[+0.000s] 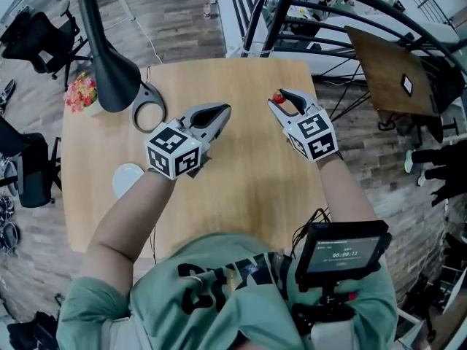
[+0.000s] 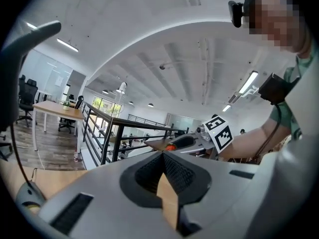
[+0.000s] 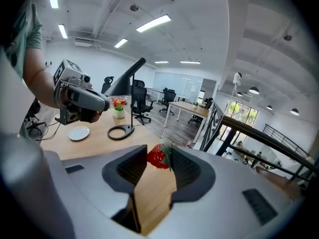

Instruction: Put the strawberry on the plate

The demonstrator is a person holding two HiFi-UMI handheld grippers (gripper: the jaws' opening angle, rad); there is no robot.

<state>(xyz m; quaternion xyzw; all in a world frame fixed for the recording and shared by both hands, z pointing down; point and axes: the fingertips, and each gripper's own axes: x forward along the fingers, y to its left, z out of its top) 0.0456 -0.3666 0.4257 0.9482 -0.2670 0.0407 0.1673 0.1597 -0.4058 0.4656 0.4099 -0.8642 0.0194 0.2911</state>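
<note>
Light wooden square table (image 1: 248,195): small white round plate (image 1: 128,179) at 9 o'clock edge; black ring-base desk lamp (image 1: 109,71) at 11 o'clock; pink flower pot (image 1: 82,93) at lamp's 9 o'clock. Over table: red strawberry (image 1: 278,97) between right gripper (image 1: 276,100) jaws, 1 o'clock; left gripper (image 1: 222,112) at 12 o'clock.

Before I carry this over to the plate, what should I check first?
1. Strawberry between the right gripper's jaws: ok, the jaws are closed on it.
2. Firmness of that grip: cannot tell.
3. Plate bare and ready: ok.
4. Left gripper empty with its jaws together: ok.
5. Straight path to the plate: not ok, the left gripper is in between in the head view.
6. Lamp base apart from the plate: ok.
</note>
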